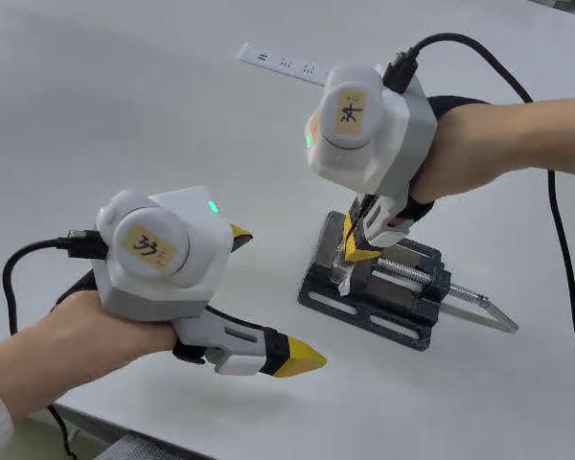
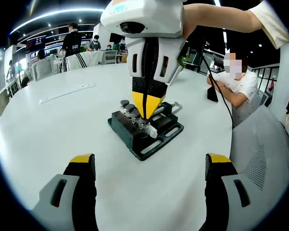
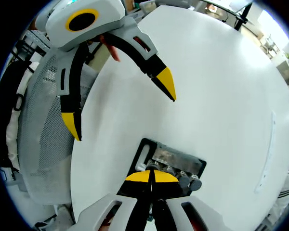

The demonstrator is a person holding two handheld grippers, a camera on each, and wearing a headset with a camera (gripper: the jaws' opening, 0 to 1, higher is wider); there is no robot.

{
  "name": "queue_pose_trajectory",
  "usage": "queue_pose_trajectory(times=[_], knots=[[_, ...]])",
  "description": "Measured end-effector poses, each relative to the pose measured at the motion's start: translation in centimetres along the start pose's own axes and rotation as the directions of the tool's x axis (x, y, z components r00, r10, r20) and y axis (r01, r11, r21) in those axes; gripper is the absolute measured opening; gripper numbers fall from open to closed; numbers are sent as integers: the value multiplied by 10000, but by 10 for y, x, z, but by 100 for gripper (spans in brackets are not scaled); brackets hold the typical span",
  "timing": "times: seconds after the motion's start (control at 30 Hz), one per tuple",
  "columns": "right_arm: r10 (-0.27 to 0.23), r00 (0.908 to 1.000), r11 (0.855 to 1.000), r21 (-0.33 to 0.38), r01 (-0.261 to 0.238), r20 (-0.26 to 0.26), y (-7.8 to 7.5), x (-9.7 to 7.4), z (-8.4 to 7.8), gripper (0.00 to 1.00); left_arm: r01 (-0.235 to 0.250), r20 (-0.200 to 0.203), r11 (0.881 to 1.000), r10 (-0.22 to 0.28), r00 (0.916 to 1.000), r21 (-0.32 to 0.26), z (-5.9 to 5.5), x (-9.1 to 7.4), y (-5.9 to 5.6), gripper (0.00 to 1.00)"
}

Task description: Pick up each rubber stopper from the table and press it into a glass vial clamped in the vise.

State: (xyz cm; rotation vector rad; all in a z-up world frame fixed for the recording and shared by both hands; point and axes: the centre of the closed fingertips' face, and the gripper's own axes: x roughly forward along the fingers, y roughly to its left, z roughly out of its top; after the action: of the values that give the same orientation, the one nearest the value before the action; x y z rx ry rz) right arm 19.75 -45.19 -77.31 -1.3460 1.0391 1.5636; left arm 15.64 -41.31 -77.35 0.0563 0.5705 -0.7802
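Observation:
A dark vise (image 1: 364,305) stands on the white table (image 1: 125,115) and clamps a row of small glass vials. My right gripper (image 1: 356,247) points straight down onto the row, its yellow tips shut together on top of one vial. Whether a stopper sits under the tips is hidden. In the right gripper view the right gripper (image 3: 151,177) is shut over the vise (image 3: 149,149), and beside it two vials (image 3: 189,182) carry grey stoppers. My left gripper (image 1: 270,296) hovers open and empty in front of the vise, a short way from it. The left gripper view has the left gripper (image 2: 149,161) open, facing the vise (image 2: 154,142) and the right gripper (image 2: 147,108).
A white power strip (image 1: 283,65) lies at the far side of the table. The vise's handle (image 1: 479,309) sticks out to the right. A black cable (image 1: 561,240) trails from the right gripper. A mesh chair (image 2: 265,154) and a seated person (image 2: 241,89) are beyond the table edge.

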Motion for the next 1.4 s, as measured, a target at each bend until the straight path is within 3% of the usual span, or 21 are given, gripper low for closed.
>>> queue_pose_trajectory(times=[0.33, 0.77, 1.13, 1.27, 1.4], knots=[[367, 9993, 9988, 340, -364, -91, -1, 1, 1, 0, -32, 66, 10000, 33, 10000, -84, 1, 0, 1, 94], [-544, 9964, 9975, -481, 514, -643, 4, 3, 1, 0, -59, 112, 9998, 61, 9999, -177, -1, 0, 0, 94], [-1262, 9823, 9884, -1024, 1126, -1382, 6, 3, 0, 0, -156, 254, 9998, 158, 9996, -110, 6, -2, 0, 94], [-1419, 9831, 9859, -1057, 1298, -1161, 5, 2, -2, 0, -136, 250, 9999, 137, 9996, -32, 6, -2, -1, 94], [-1097, 9926, 9921, -669, 1062, -511, 4, 1, -2, 0, -186, 268, 9998, 186, 9995, -10, 8, -4, 0, 94]])
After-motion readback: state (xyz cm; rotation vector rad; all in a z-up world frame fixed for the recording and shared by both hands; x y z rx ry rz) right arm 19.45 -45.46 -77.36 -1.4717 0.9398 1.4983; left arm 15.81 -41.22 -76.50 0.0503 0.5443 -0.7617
